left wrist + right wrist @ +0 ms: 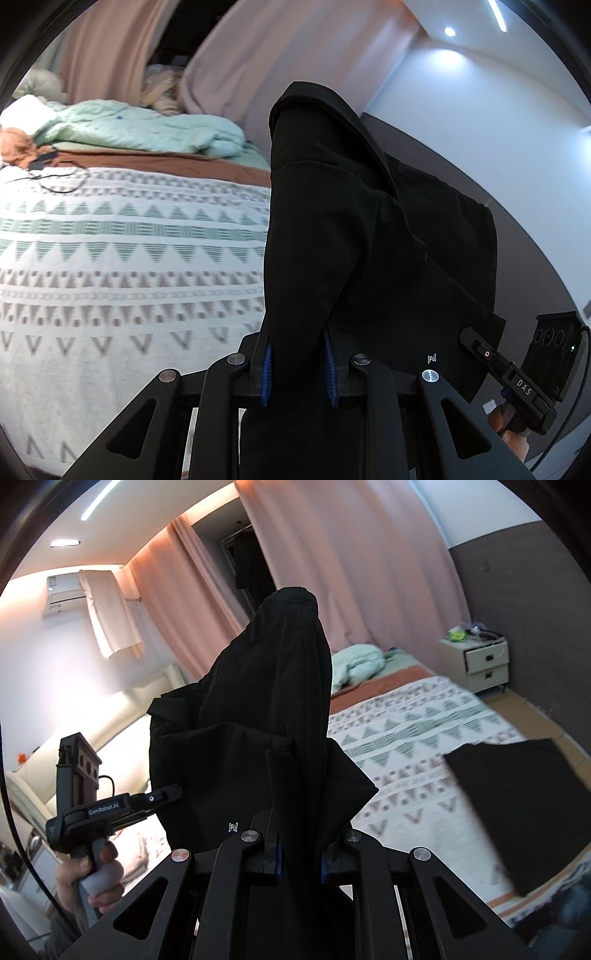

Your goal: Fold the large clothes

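garment: matt black cloth | bedspread: woven, patterned

Both wrist cameras look forward along their fingers, close behind the black garment, sharing the patterned bed.

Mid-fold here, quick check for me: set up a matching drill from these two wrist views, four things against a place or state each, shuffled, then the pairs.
Things
1. black garment
2. mint quilt
3. nightstand
4. folded dark cloth

Places or states
A. lying flat on the patterned bedspread
B. standing against the brown wall beside the bed
C. clamped in both the left gripper and the right gripper, off the bed
D. bunched up at the bed's far end

Pairs: 1-C, 2-D, 3-B, 4-A
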The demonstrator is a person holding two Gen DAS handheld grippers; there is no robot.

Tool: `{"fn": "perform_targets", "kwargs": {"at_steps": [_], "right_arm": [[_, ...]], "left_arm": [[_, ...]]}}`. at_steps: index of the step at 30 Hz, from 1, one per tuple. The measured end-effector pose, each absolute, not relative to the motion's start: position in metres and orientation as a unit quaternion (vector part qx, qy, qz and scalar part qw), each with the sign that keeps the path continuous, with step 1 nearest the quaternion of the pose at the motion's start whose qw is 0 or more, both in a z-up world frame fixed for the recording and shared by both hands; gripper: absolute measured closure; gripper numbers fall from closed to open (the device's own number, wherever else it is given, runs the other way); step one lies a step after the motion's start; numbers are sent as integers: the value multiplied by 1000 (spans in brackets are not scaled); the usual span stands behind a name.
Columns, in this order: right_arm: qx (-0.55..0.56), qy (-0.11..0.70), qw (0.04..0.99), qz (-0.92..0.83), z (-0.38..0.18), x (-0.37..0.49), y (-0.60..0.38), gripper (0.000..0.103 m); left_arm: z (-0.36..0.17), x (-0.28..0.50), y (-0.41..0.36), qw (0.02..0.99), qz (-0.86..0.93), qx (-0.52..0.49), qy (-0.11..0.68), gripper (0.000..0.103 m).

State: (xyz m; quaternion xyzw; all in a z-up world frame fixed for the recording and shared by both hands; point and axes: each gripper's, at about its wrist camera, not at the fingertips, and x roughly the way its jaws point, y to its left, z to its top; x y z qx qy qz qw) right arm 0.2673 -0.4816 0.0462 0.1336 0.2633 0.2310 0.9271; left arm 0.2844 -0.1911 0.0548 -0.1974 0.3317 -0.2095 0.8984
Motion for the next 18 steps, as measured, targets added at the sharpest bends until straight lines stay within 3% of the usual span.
{"fn": "perform_targets", "kwargs": {"at_steps": [18], "right_arm": [[104, 275, 945, 142, 66, 285, -644, 89]], "left_arm": [[43, 340, -376, 854, -303, -186, 380, 80]]}}
